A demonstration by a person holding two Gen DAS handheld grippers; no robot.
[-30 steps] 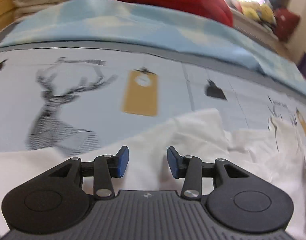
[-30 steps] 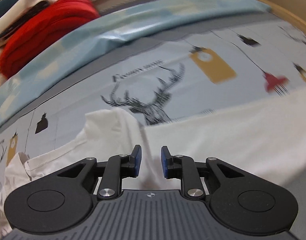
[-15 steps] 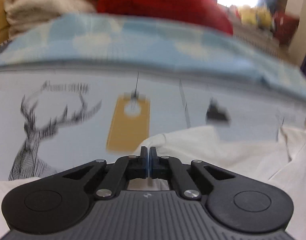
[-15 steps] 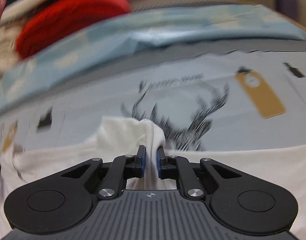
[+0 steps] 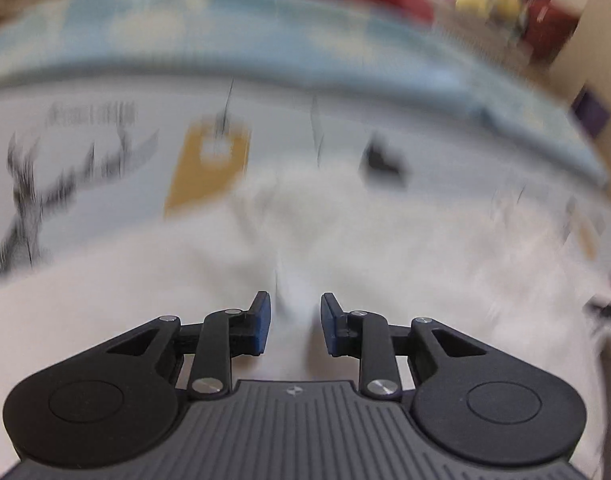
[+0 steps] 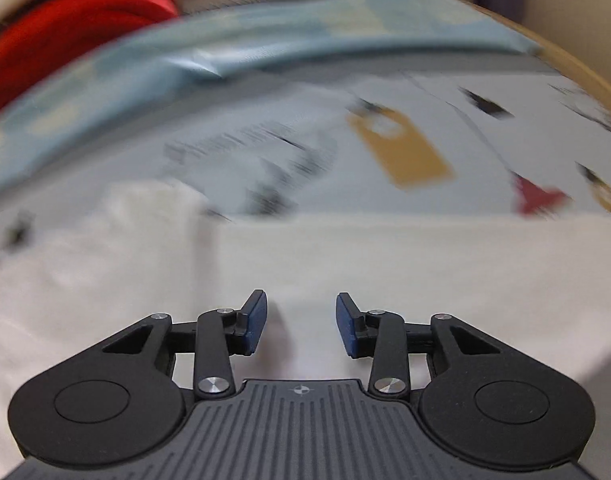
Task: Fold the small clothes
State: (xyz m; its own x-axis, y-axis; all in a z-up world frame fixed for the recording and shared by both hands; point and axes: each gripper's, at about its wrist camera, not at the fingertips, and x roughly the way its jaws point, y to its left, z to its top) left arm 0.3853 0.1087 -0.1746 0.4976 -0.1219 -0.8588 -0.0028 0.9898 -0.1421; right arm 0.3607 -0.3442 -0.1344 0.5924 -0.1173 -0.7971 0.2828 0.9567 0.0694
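Note:
A white garment [image 5: 345, 240] lies spread on a bed sheet printed with deer and tags. In the left wrist view my left gripper [image 5: 295, 320] is open just above the white cloth, with nothing between its blue pads. In the right wrist view the same white garment [image 6: 385, 264] fills the lower half, with a straight upper edge and a folded flap at the left. My right gripper [image 6: 301, 322] is open over the cloth and holds nothing. Both views are motion-blurred.
The printed sheet [image 5: 105, 152] runs behind the garment. A light blue blanket [image 5: 265, 40] lies along the back, with a red folded item [image 6: 65, 36] and other stacked clothes behind it. A wooden bed edge [image 6: 585, 72] shows at the far right.
Both grippers were shut on pinches of the white garment half a second ago. Both are now open and the cloth has dropped flat. Both cameras are moving.

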